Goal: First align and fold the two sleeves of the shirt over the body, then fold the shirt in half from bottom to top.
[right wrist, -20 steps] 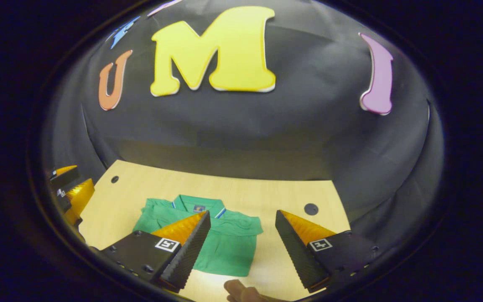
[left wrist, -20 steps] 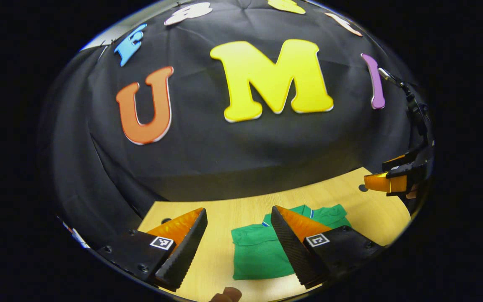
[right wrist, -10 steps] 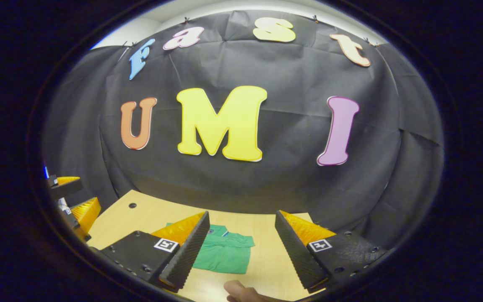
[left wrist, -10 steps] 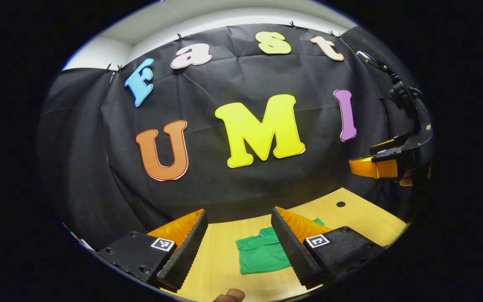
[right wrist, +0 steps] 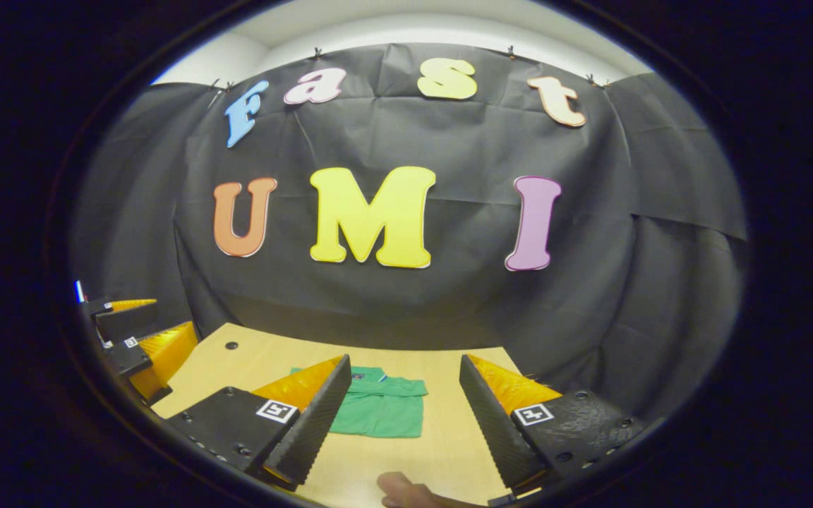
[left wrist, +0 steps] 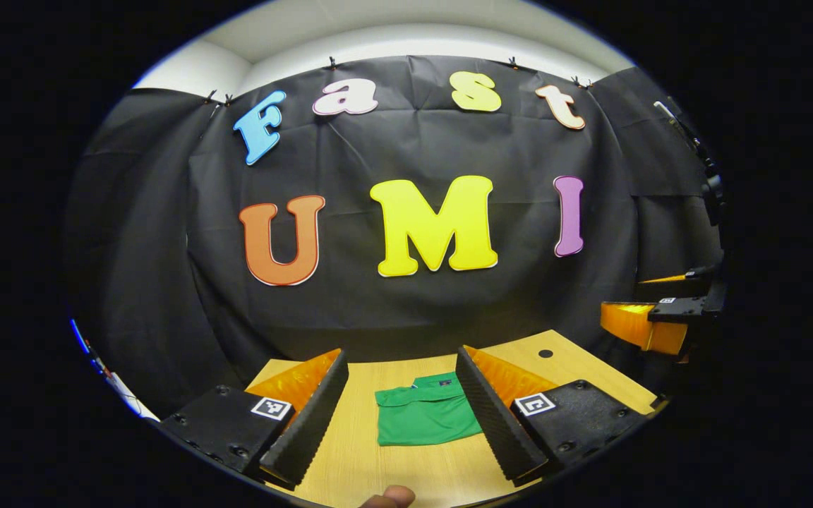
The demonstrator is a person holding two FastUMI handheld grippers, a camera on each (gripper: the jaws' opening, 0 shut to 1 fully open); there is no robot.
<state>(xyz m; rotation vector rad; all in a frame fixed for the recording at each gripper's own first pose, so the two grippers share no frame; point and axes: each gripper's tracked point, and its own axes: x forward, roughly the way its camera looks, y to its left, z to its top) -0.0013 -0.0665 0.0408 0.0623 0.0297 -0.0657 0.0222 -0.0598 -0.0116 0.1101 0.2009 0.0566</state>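
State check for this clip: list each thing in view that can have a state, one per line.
green shirt: folded into a compact rectangle, collar on top, lying flat on the table, untouched.
left gripper: open, holding nothing, held back above the table.
right gripper: open, holding nothing, held back above the table.
table: bears the shirt.

Both views look forward and slightly down from above the near edge of the surface [left wrist: 406,466], well back; they share the folded green shirt [left wrist: 424,418] and booth wall [right wrist: 406,296].
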